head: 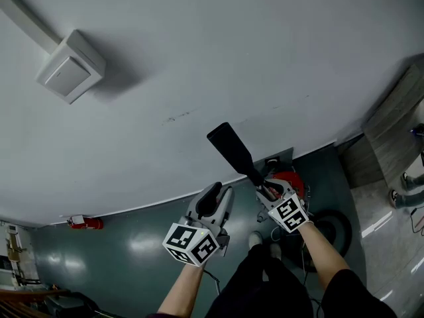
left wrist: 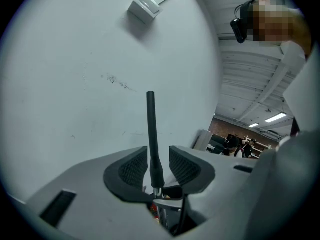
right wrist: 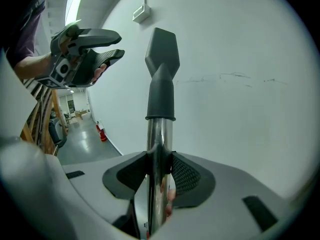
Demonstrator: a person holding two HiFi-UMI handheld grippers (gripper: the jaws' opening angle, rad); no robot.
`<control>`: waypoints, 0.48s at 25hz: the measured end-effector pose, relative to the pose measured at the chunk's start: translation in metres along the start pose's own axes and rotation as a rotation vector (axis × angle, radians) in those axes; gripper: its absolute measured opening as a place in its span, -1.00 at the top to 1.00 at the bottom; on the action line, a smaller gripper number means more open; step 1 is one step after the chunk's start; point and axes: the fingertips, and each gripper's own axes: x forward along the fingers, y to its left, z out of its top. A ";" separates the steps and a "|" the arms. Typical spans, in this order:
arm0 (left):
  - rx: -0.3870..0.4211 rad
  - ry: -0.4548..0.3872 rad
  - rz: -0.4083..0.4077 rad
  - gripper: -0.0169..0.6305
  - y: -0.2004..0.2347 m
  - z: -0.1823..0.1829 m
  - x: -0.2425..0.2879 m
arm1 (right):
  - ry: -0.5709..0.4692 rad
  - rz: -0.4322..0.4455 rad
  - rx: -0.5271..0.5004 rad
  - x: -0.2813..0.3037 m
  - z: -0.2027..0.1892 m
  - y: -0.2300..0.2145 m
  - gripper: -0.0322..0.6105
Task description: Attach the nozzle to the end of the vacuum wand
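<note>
Two grippers are working one assembly.

- **Right gripper [right wrist: 159,159]:** its jaws are clamping the shiny metal wand [right wrist: 157,139] partway along the tube.
- **Wand and nozzle:** the wand is running outward to the black nozzle [right wrist: 162,69], which is sitting on the wand's end with its collar against the metal. It appears seated, though how firmly is not showing.
- **Left gripper [right wrist: 119,44]:** its jaws are standing wide apart with nothing between the pads. It is hanging near the nozzle's side, apart from it.
- **Handling, as judged:** the wand is stiff and polished, so it is likely slipping under a loose grip. The nozzle looks like light, hard plastic with a thin flat tip, so the round neck by the collar is offering the best hold for any further push.
- **Surroundings:** a red vacuum body [head: 291,181] is lying just beyond the right gripper, and a pale wall [head: 199,58] is standing close behind. A wall box [head: 69,67] and a red fire extinguisher [head: 86,222] are sitting well apart.
- **Obstructions:** nothing is blocking the way between the left gripper and the nozzle.
</note>
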 end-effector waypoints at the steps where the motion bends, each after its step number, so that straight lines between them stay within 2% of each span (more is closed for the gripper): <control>1: 0.000 0.004 0.002 0.55 -0.001 -0.003 -0.003 | -0.001 0.004 0.000 0.003 0.000 0.000 0.42; 12: -0.012 0.021 0.028 0.56 0.000 -0.022 -0.023 | 0.011 0.041 0.000 0.014 -0.002 0.010 0.42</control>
